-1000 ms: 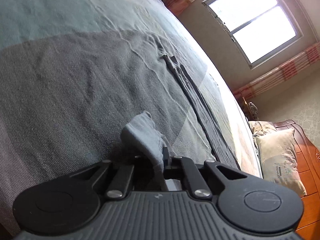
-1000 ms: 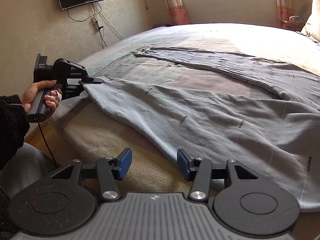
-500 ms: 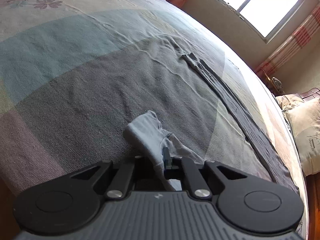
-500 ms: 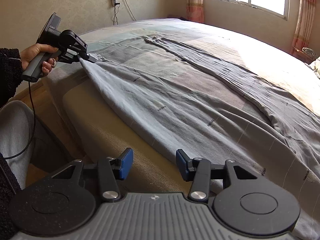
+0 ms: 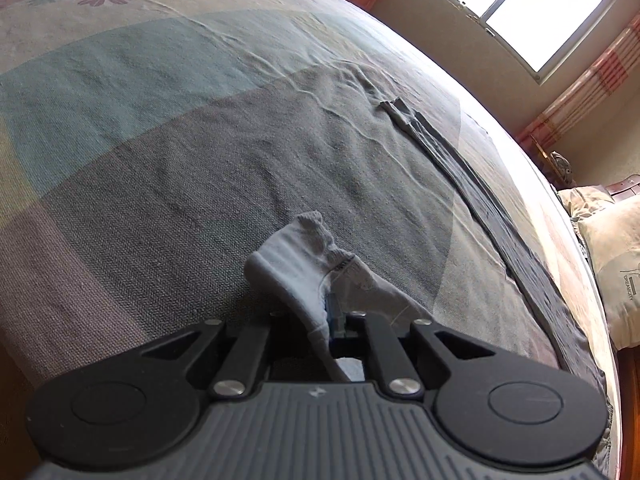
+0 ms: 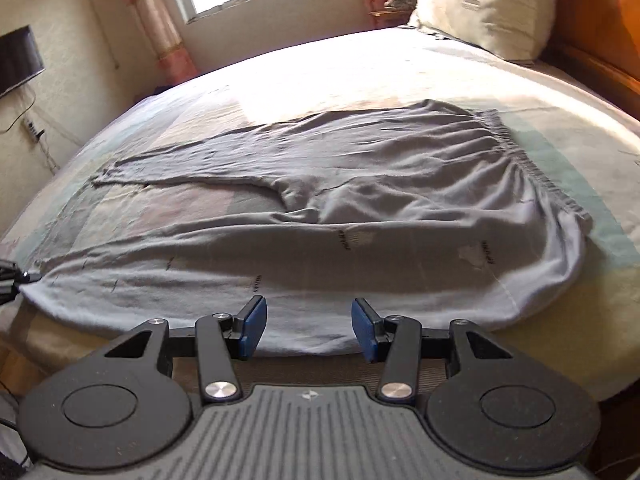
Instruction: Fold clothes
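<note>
Grey trousers [image 6: 360,200] spread flat on bed [image 6: 440,76], long axis left-right, waistband right. Left gripper [image 5: 330,316] jaws pinching near leg cuff. Right gripper [image 6: 308,328] jaws spread, empty, just short of near leg's mid-edge, likely next grasp.

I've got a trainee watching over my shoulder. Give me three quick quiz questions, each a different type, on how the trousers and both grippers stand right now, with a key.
1. True or false: the left gripper is clamped on a cuff of the grey trousers.
2. Multiple choice: the right gripper is A) shut on the waistband, B) open and empty above the near trouser edge, C) holding the pillow.
3. Fill in: the elastic waistband lies at the end of the bed nearer the ____.

Key: 1 true; 2 B; 3 pillow.
</note>
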